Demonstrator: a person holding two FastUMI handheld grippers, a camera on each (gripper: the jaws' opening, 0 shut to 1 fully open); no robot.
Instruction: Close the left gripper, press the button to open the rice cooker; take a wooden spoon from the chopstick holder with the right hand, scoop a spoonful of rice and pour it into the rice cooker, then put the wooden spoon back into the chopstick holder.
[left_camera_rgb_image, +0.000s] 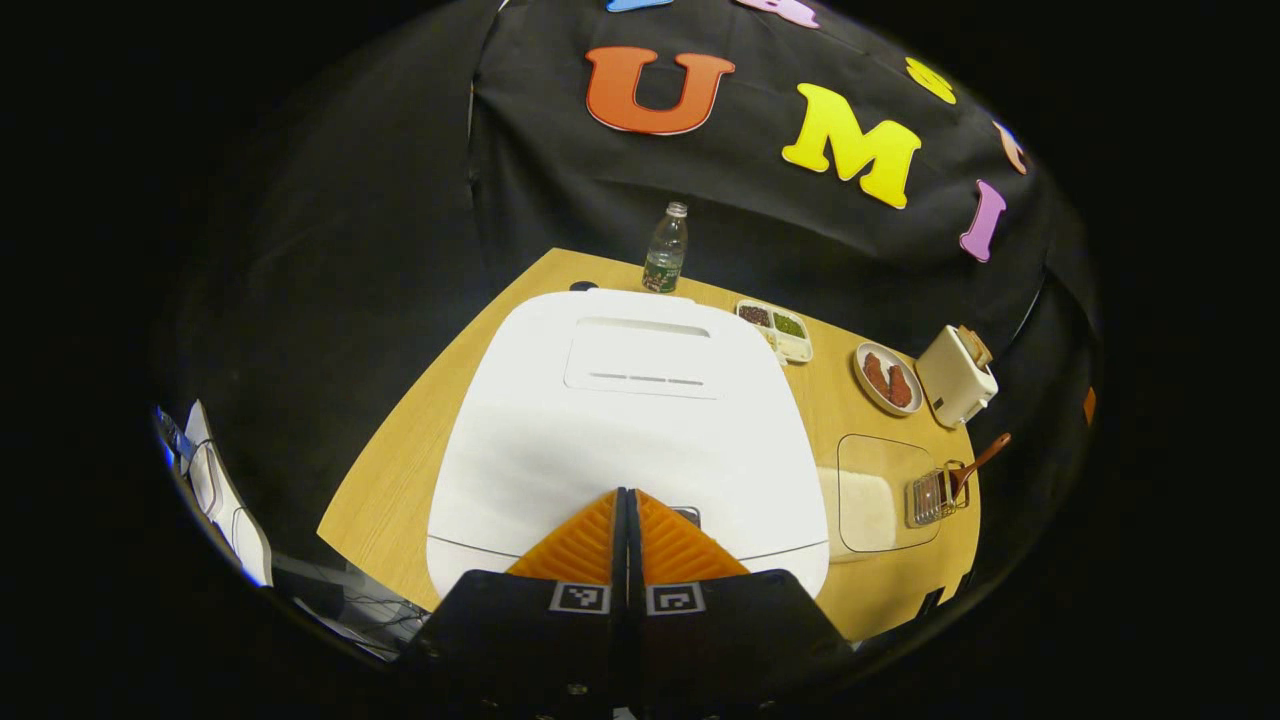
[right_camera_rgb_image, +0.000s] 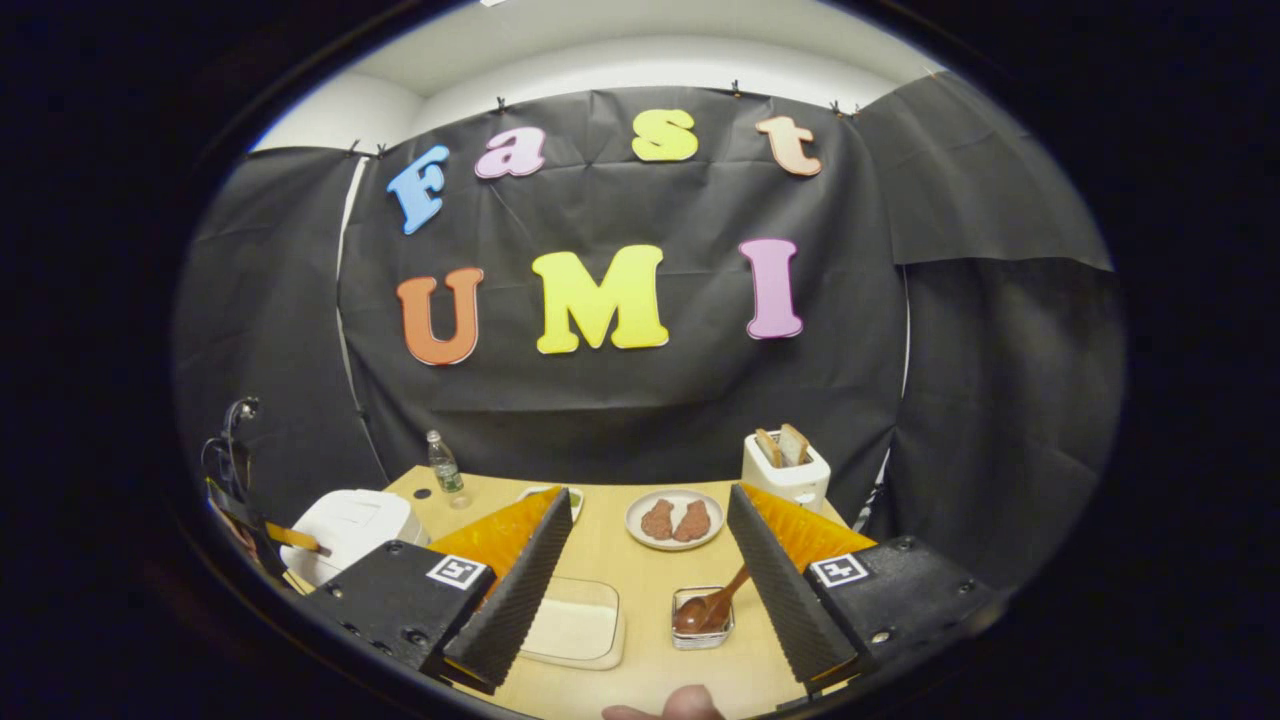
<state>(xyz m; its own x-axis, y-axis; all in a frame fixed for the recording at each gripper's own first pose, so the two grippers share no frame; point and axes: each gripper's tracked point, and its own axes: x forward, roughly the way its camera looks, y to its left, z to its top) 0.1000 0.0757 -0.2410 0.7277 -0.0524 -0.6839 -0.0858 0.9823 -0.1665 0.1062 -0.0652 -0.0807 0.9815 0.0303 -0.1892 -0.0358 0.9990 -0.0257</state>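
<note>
cooker: big white rounded-square plastic rice cooker (left_camera_rgb_image: 630, 430) sits lid down, near-left on the light wooden table (left_camera_rgb_image: 400, 470). I read this as step one, button not yet pressed.
risk, press: the dark button patch (left_camera_rgb_image: 688, 514) peeks out just right of my left gripper (left_camera_rgb_image: 627, 495) tips. If I come down as lined up I may land on the lid edge beside it and the lid won't pop. Pushing hard off-centre could skid the cooker too.
risk, later: clear rectangular rice container (right_camera_rgb_image: 572, 628) lies right of the cooker, touching or nearly so; lid swing looks clear of it, I judge.
left jaws: fully together, nothing between them, tips over the cooker's near edge; contact I cannot tell.
right jaws: right gripper (right_camera_rgb_image: 645, 590) spread wide, holding nothing, hovering well above the table.
spoon: brown wooden spoon (right_camera_rgb_image: 705, 608) rests bowl-down in the small metal chopstick holder (right_camera_rgb_image: 700, 625), between the spread fingers and beyond them, near the table's near edge.
risk, spoon: handle leans far-right; a sloppy pinch could tip the light holder.
</note>
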